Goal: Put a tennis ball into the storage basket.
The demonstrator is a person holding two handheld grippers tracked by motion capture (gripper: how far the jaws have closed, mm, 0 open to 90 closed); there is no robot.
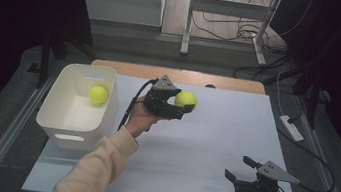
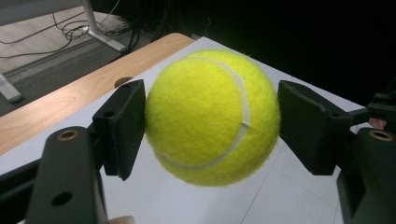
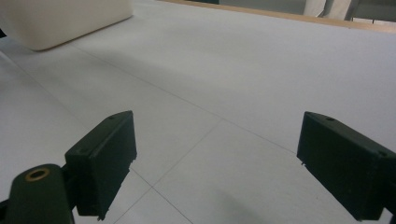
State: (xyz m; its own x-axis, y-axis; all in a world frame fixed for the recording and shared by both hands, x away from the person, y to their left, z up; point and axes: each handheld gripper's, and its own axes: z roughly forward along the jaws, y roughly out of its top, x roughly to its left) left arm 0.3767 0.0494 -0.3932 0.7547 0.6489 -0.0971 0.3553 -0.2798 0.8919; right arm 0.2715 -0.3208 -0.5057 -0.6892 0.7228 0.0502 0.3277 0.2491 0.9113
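While the left gripper [image 1: 183, 109] hangs above the white table [image 1: 211, 147] near its far edge, its jaws are clamped on a yellow tennis ball [image 1: 185, 98]. Being round, the ball has no long axis; in the left gripper view its white seam [image 2: 243, 107] curves toward the right-hand pad. A second ball [image 1: 98, 94] lies in the white bin [image 1: 58, 110]. Right gripper [image 1: 240, 170]: low over the table's near right corner, jaws wide apart around nothing.
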